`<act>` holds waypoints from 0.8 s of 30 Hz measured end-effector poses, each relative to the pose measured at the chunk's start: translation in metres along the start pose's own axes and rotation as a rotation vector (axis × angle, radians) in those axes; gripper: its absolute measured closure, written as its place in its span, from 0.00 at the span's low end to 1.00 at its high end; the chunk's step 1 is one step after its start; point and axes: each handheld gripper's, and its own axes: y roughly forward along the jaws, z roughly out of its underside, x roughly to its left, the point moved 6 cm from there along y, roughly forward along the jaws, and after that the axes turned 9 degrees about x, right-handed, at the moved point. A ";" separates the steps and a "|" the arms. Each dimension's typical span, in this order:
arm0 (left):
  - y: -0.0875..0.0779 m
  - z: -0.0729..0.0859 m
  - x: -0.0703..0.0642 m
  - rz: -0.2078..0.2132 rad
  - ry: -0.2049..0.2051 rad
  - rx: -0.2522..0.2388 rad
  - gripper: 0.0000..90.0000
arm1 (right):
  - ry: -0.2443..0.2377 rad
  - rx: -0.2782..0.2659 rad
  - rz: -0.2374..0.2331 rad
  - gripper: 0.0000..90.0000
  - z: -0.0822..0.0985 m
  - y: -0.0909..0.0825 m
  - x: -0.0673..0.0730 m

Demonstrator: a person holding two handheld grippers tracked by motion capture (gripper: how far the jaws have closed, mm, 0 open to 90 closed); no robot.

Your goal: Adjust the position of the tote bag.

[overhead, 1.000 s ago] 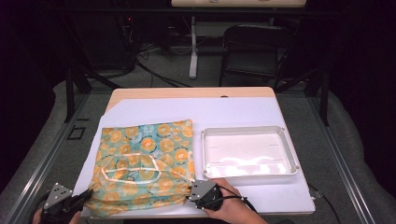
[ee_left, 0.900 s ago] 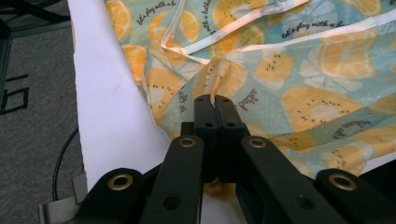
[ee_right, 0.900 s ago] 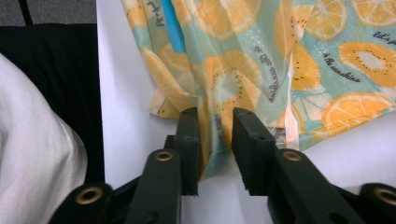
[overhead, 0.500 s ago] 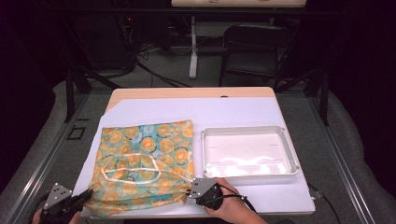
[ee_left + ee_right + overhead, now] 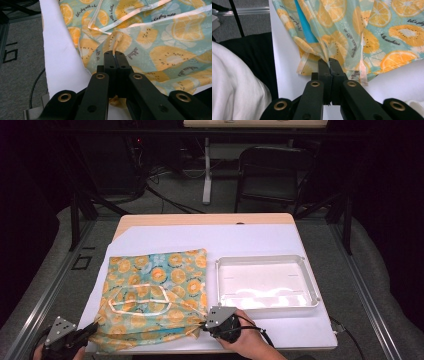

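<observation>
Nearest edge first: both claws are clamped on the near hem of the fruit-print bag [image 5: 155,297]. The left claw [image 5: 92,327] pinches its near-left corner, and the right claw [image 5: 204,324] has just been closing and now bites a bunched fold at the near-right corner. So the bag lies straight ahead of both, stretching away across the white tabletop [image 5: 260,245], each hand at its own corner. It's thin, floppy fabric with pale ribbon handles [image 5: 130,16], wrinkly. Just right of it sits a shallow, rigid metal tray [image 5: 310,285], empty looking.
</observation>
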 end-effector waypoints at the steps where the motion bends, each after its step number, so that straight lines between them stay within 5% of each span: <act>1: 0.000 0.000 0.000 0.000 -0.002 -0.003 1.00 | 0.007 -0.010 -0.003 1.00 -0.001 0.000 0.000; 11: -0.009 -0.006 0.003 0.001 -0.011 -0.050 1.00 | 0.051 -0.046 -0.015 1.00 -0.004 -0.007 -0.003; 12: -0.011 -0.007 0.003 0.002 -0.011 -0.056 1.00 | 0.090 -0.170 0.029 1.00 -0.010 -0.001 -0.004; 13: -0.012 -0.008 0.003 0.006 -0.015 -0.066 1.00 | 0.108 -0.194 0.015 1.00 -0.012 -0.002 -0.004; 24: -0.027 -0.023 0.002 0.016 -0.005 -0.136 1.00 | 0.143 -0.141 -0.025 1.00 -0.011 -0.023 -0.015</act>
